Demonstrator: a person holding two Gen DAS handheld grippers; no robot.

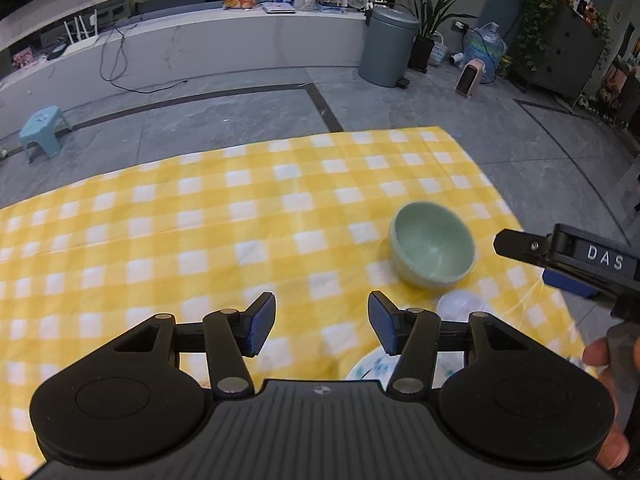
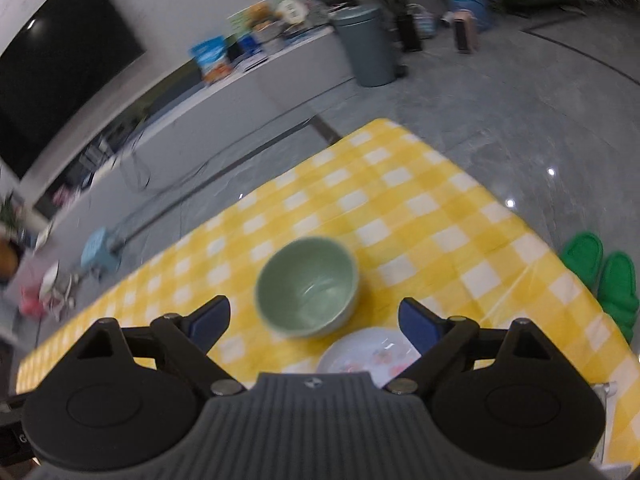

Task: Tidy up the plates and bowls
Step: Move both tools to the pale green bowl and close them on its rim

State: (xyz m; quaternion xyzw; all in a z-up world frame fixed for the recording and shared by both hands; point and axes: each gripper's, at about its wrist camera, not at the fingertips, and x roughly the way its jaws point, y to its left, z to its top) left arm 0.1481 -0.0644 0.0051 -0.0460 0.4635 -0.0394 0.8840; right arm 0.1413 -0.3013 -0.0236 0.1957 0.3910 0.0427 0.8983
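Lining up on the green bowl, nothing gripped yet.

Both the right gripper and left gripper hover with fingers spread; bowl upright on the checked cloth, 1 white plate just beside it. Next likely: right jaws straddle the rim, then close.

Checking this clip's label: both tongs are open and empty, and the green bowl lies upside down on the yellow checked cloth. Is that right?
Not quite. The bowl stands upright, its hollow inside facing up, as the right wrist view shows. The rest holds: the left tongs and right tongs are open and empty, and the bowl sits on the cloth.
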